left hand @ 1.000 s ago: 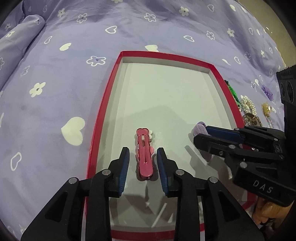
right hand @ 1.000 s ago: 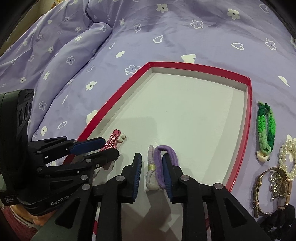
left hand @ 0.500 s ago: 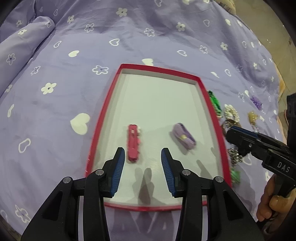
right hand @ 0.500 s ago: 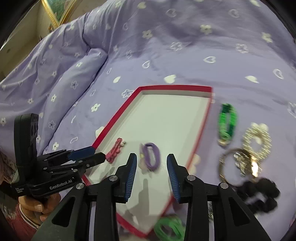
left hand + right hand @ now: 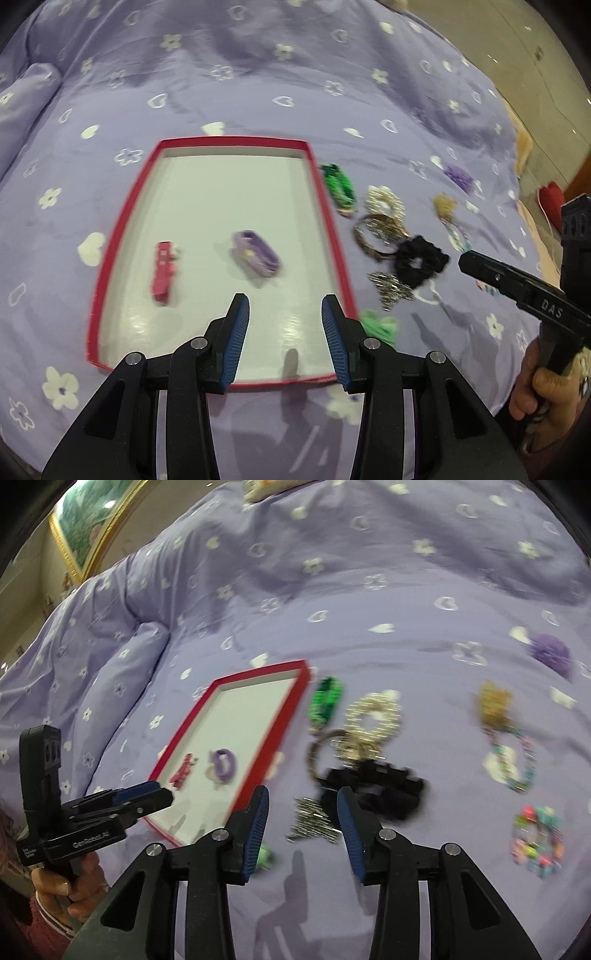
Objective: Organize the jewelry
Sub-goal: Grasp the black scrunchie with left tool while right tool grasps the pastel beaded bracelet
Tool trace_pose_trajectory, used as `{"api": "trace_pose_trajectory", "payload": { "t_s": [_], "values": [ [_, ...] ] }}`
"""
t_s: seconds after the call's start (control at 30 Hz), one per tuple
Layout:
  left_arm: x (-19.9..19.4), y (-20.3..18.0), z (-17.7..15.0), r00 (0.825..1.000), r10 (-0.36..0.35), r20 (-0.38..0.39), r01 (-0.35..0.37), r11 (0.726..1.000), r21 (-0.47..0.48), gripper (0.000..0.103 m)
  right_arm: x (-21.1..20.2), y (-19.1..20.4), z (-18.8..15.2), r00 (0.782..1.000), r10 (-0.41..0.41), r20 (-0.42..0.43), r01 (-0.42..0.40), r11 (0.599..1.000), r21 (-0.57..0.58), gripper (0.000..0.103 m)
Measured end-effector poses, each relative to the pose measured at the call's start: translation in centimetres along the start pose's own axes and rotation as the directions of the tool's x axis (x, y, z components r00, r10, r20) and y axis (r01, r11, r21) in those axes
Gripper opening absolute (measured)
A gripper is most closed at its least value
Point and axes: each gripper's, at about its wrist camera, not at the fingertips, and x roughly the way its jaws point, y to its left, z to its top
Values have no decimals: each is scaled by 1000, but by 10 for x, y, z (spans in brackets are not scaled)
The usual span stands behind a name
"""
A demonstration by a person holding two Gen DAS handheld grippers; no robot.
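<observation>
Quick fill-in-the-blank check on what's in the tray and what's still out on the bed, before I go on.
1. The red-rimmed tray holds ___ items.
2. Beside the purple hair tie lies a ___ hair clip.
3. The black scrunchie lies ___ the tray.
4. Both the left gripper and the right gripper are ___.

Missing words: two; pink; outside; open

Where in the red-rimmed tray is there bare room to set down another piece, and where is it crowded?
Free: the far half of the red-rimmed white tray, beyond the pink hair clip and purple hair tie, and the near strip in front of them. Crowded: the bedspread right of the tray, around the black scrunchie, green braided band and pearl bracelet.
</observation>
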Motion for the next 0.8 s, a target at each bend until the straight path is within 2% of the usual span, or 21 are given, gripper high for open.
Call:
{"api": "trace_pose_trajectory", "payload": {
  "t_s": [0.33, 0.57, 0.8],
  "values": [
    [8, -47, -8, 999, -43, -33, 47, 992, 119, 42, -35, -54, -27, 996, -89, 19, 87, 992, 87, 43],
    [14, -63, -10, 997, -62, -52, 69, 988, 136, 43, -58, -89, -45, 985, -169, 36, 163, 977, 139, 43],
    [26, -91, 2, 996, -78, -49, 85, 982, 170, 43, -70, -115, -47, 973, -228, 45, 218, 962, 163, 43]
  ]
}}
